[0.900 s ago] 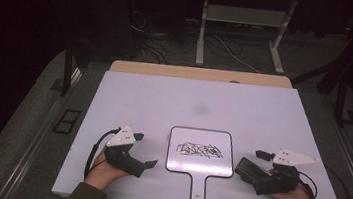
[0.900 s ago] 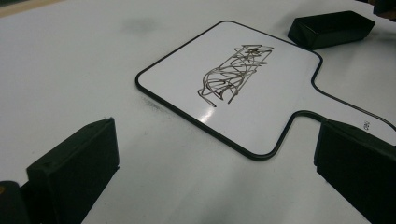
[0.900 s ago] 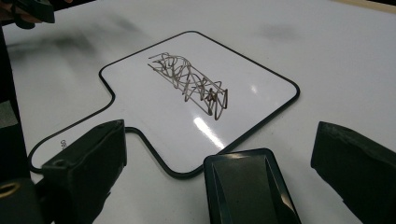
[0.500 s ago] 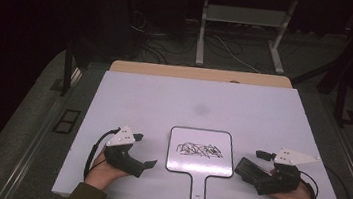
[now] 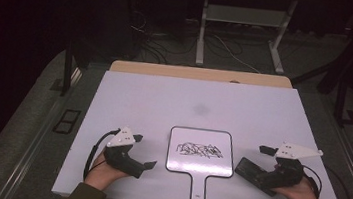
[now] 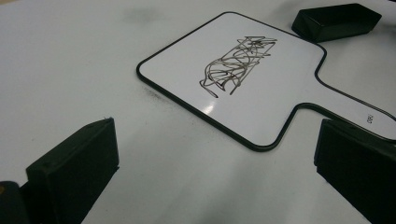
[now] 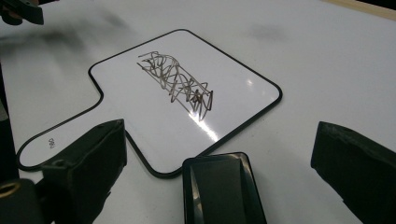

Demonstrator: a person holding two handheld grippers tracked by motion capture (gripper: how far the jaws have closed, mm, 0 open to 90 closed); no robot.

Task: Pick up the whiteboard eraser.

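With both grippers, left [image 5: 144, 166] and right [image 5: 249, 169], rested open-jawed beside the scribbled board [image 5: 201, 151], nothing is gripped; the eraser [image 7: 219, 189] between the right jaws would likely be closed on next.

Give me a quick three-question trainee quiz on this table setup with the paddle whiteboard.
1. True or false: the whiteboard is blank.
2. The black eraser lies nearest which gripper? A left B right
3. Fill in: the board's handle points ___ the person.

Key: 1 false, a dark scribble is on it. 2 B, it lies between that gripper's open jaws, untouched. 3 toward.
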